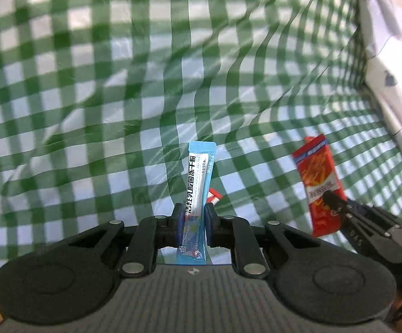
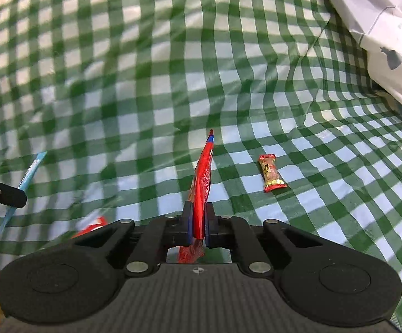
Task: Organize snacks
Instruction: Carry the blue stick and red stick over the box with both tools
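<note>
Checked cloth (image 1: 90, 83) spreads wide and bare beyond both grippers, rumpled in folds, its far right edge meeting white bedding (image 2: 381, 27). Left gripper (image 1: 195, 219) pinches a blue stick packet (image 1: 199, 174) upright above the cloth. Right gripper (image 2: 198, 219) clamps a red snack packet (image 2: 202, 183) edge-on. On the cloth, right of that red packet, lies a small red-gold candy (image 2: 271, 173), apart from the folds.

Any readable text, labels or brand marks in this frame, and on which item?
"活性乳酸菌冻干粉": large print on the blue sachet in the left gripper; its small print is unreadable.
Red packet in the right gripper: print blurred.
Small red-gold snack on the cloth: too small to read.
</note>
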